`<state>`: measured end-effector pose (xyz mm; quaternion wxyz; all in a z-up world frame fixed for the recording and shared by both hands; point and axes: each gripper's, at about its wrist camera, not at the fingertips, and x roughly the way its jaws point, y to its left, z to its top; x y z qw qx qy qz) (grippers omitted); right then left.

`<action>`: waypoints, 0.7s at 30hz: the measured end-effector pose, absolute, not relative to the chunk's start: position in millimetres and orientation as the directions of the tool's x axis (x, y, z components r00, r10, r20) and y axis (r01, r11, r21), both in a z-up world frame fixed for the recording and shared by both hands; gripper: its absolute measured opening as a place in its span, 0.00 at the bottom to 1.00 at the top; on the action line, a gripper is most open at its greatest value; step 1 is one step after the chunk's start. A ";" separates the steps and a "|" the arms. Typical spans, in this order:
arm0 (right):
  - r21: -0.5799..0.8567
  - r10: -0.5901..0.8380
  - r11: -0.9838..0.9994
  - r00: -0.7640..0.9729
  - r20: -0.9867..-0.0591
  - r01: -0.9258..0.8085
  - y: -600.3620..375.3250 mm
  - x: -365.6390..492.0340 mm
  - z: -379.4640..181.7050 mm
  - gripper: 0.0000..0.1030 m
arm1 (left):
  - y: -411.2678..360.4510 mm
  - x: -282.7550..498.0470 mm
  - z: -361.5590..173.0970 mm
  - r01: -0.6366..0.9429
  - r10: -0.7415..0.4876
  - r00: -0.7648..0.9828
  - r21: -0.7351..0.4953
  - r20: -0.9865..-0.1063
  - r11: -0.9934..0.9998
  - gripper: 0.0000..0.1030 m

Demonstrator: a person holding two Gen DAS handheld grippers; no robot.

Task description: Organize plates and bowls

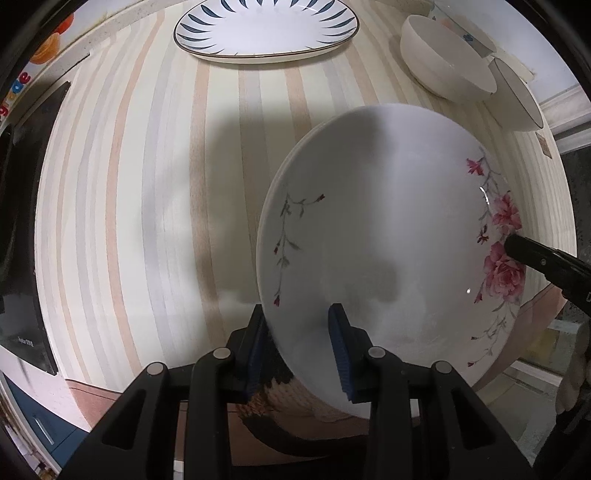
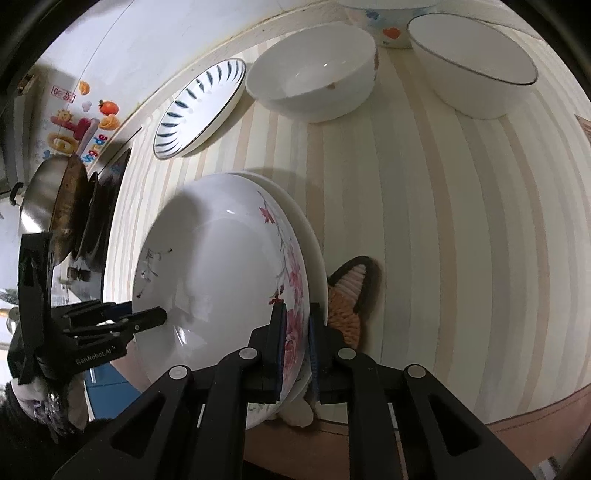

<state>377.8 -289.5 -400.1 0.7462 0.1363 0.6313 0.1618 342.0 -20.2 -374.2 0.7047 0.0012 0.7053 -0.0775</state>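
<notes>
White china with pink flowers fills both views: a flowered plate point(image 1: 388, 236) is held up off the striped table point(image 1: 147, 184), tipped on its side. Another plain white plate point(image 2: 312, 236) sits right behind it, and the two look stacked together.

The left gripper point(image 1: 301, 332) pinches the near rim, one blue pad on each side. The right gripper point(image 2: 295, 332) pinches the other rim, where the big pink flowers are. Its jaws are almost shut, with the rim squeezed between them. It may be gripping both plates at once, but the back one is partly hidden, so I cannot be sure.

Farther back on the table lie a plate with blue stripes point(image 1: 266, 29), a plain white bowl point(image 1: 447, 62) and a bowl with a dark rim point(image 1: 517, 96). A knitted orange mat point(image 2: 349, 295) lies just under the held plates.

What could go wrong? The plates are smooth and heavy, and each gripper only holds a thin bit of rim. If one hand pulls away or twists more than the other, a rim could slip out. Then the plates could drop and crack on the table. The back plate could also slide off the front one if they tip too far.
</notes>
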 end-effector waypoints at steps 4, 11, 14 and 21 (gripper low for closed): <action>0.388 0.396 0.918 0.151 -0.906 -0.080 -289.4 376.2 -398.0 0.14 | -23.9 340.3 -375.5 0.110 -0.110 -0.008 -0.110 -0.994 0.988 0.30; 0.366 0.372 0.928 0.145 -0.917 -0.073 -287.5 376.5 -396.9 0.14 | -19.9 335.6 -355.6 0.113 -0.101 0.022 -0.098 -0.995 0.989 0.30; 0.337 0.345 0.938 0.140 -0.928 -0.075 -287.1 377.5 -393.8 0.15 | -16.2 335.9 -342.1 0.106 -0.102 0.046 -0.097 -0.994 0.990 0.30; 0.349 0.352 0.936 0.182 -0.918 -0.050 -297.9 391.4 -354.3 0.18 | 2.3 361.8 -283.1 0.074 -0.125 0.186 -0.113 -0.975 0.991 0.31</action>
